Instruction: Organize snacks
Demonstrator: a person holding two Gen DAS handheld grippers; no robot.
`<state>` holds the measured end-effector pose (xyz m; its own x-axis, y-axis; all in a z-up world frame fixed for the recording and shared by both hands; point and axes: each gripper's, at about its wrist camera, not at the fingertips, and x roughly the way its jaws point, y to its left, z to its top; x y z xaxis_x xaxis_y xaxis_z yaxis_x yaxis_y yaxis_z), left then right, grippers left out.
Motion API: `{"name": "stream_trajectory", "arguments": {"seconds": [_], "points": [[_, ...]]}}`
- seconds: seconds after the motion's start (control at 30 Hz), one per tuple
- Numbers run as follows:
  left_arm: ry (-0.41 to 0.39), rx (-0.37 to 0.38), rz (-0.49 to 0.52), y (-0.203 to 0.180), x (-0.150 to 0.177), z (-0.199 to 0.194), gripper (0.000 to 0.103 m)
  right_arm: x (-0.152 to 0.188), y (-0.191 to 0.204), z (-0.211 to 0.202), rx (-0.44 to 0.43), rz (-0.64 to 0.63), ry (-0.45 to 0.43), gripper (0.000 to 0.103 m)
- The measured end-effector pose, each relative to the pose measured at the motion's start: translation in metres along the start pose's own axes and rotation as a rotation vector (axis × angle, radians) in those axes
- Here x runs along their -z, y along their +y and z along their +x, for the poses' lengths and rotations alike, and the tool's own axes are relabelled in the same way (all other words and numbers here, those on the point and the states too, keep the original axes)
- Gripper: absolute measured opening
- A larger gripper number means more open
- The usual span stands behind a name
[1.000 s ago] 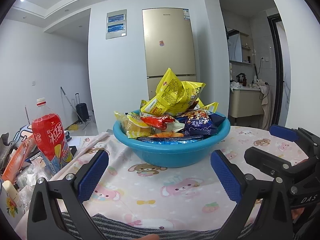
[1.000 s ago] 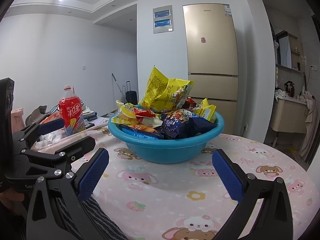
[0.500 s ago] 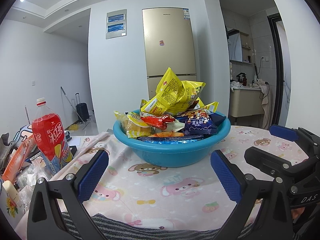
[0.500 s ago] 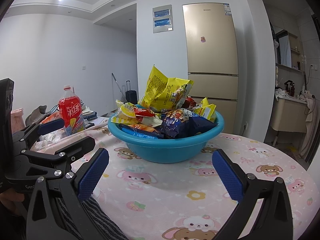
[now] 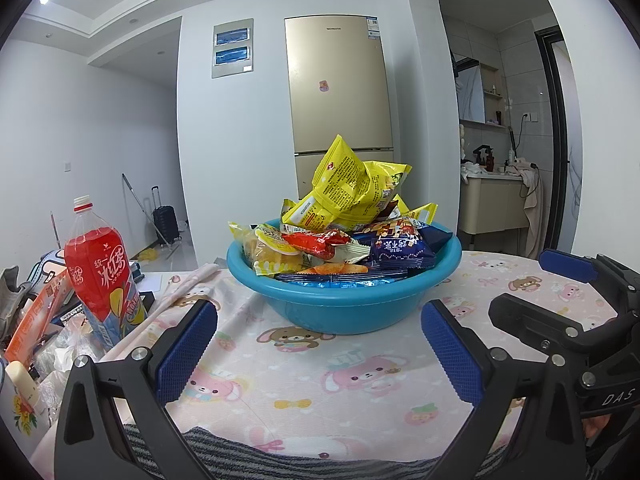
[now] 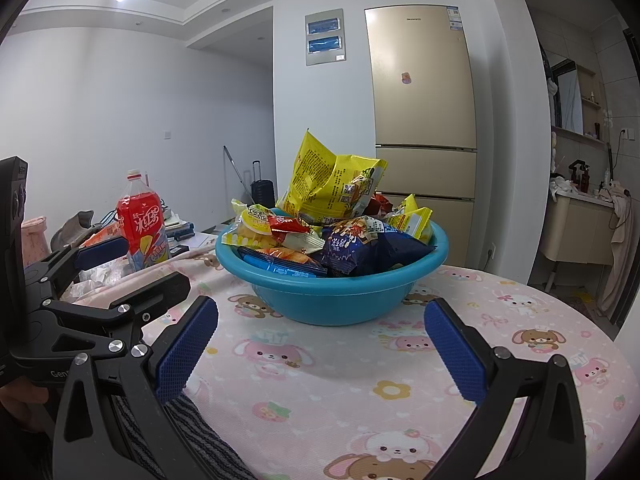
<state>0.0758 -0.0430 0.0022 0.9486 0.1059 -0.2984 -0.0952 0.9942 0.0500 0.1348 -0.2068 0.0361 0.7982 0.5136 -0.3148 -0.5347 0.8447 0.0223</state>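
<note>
Pink cartoon-printed cloth is covering the round table (image 5: 360, 376), soft and a little rumpled, and both tools are hanging just above its near edge, short of the basin. Nearest me, the left gripper (image 5: 318, 350) is standing with its jaws spread wide and nothing between its blue, dimpled pads; the right gripper (image 6: 320, 350) beside it is spread just as wide and is also empty. Straight ahead of both, along the line their fingers are pointing, the blue plastic basin (image 5: 344, 300) is sitting on the cloth, round, smooth-walled and heaped with crinkly foil packets. At the near rim of the basin a flat blue packet (image 5: 340, 278) is lying with its long side across the approach, a dark blue bag (image 6: 360, 250) is bulging toward the basin's right, and a red packet (image 5: 320, 238) is resting toward its left. Neither tool looks clearly nearer, so either could reach in, I would judge. On top of the basin's pile a big yellow bag (image 5: 348, 188) is standing tilted and puffy. Left of the basin a red drink bottle (image 5: 100, 268) is standing among clutter, and behind the basin a tall gold fridge (image 5: 340, 88) is lining the wall.
</note>
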Motion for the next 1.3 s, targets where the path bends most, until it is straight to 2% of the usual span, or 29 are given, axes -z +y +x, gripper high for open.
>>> {"name": "stream_trajectory", "arguments": {"seconds": [1.3], "points": [[0.004,-0.006,0.001,0.0021,0.001,0.0006,0.103,0.0024,-0.0008,0.003,0.005,0.004,0.011,0.103]]}}
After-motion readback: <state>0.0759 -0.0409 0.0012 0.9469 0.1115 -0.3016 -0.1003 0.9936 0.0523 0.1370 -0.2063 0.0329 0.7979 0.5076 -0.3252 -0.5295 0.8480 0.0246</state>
